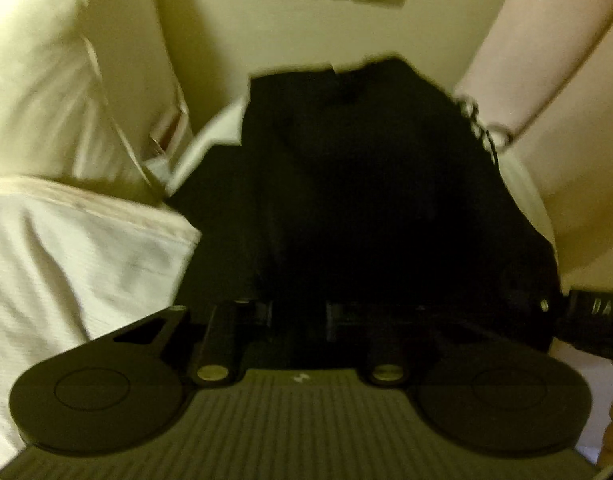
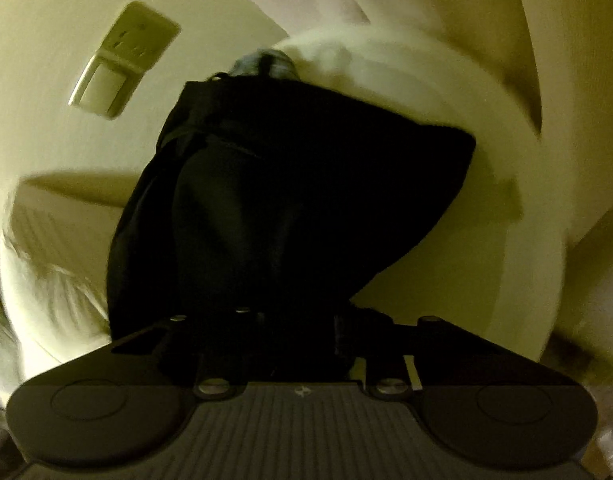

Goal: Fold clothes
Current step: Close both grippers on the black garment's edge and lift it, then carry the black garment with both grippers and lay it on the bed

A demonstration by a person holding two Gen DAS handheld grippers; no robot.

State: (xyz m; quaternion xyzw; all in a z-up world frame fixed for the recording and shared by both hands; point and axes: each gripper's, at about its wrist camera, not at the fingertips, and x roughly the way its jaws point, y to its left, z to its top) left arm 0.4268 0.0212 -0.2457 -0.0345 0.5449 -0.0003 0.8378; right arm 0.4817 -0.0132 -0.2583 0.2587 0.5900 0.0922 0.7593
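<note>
Right now both views fill up with a black garment, and motion blur eats most of the detail. In the left wrist view the dark cloth runs from the left gripper up toward the wall, with a white sheet bunched beside it on the left. In the right wrist view the same black cloth rises from the right gripper over pale bedding, with a wall socket beyond it.

I cannot tell how far either pair of jaws stands open: the black fingers vanish against the black fabric. The cloth reaches right down into both, so my guess is that each has hold of an edge, but that is a guess.

Whether I am spreading the piece out or carrying a folded half over, these frames do not settle. Either way, good handling looks the same to me:
- keep the two grippers level and evenly apart, so the held edge stays taut and straight;
- move slowly enough that the hanging part does not swing or twist;
- watch that the white sheet is not dragged along;
- check the grip by feel, since black on black hides slippage.
</note>
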